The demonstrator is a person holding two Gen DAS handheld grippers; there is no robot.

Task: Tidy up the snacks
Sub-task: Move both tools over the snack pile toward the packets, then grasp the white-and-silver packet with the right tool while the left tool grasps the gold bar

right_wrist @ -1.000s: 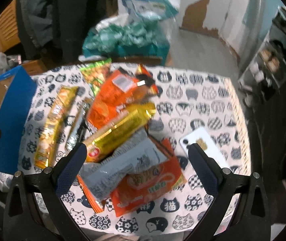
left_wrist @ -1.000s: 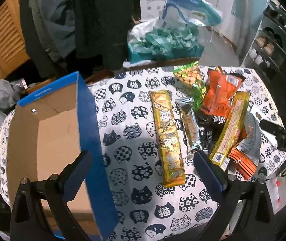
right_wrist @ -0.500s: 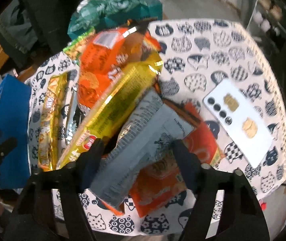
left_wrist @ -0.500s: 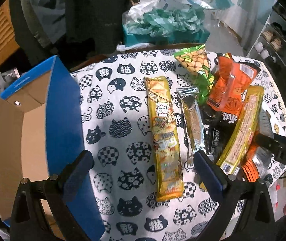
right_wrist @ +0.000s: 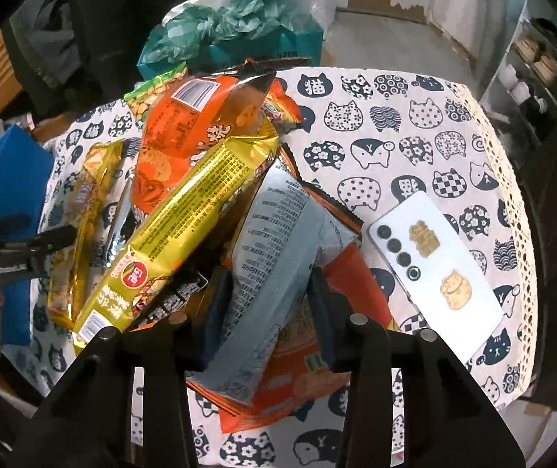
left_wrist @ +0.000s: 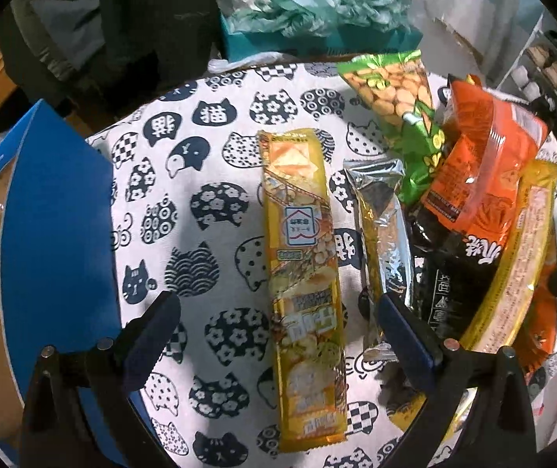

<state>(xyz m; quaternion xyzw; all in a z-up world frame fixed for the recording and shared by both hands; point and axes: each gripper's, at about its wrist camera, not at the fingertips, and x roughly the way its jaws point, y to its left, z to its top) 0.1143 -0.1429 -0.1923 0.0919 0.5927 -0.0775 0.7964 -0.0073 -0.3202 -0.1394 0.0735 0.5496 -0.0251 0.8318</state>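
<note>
**Grey packet between closing jaws; long yellow packet framed by the other gripper**

Right gripper (right_wrist: 268,304): jaws closing, with the grey packet (right_wrist: 278,241) between them, one pad against each long edge near its lower half. Lying on top of the snack pile, tilted, its near end resting over a flat orange packet (right_wrist: 301,390) and its left edge tucked beside the gold packet (right_wrist: 184,226). Probably light, soft and crinkly, with a slick film skin; likely to buckle rather than resist, and its contents may crush under a hard squeeze. Best taken across the narrow width, near the middle, so neither end droops. Worth watching for the orange packet or the gold one dragging along. White phone (right_wrist: 438,269) just to the right on the tabletop (right_wrist: 395,117), apart from the pile.

Left gripper (left_wrist: 280,335): spread wide, holding nothing, pointing steeply down over the long yellow packet (left_wrist: 301,257). Packet flat on the cat-print cloth, running lengthways between the fingers, touched by neither. Right finger overlapping the lower end of the silver packet (left_wrist: 383,226), so a closing pinch could catch both. Long, thin and floppy by the look of it; a hold at mid-length across the width seems safest. Open blue box (left_wrist: 56,234) just to the left, presumably the place for the snacks.
</note>
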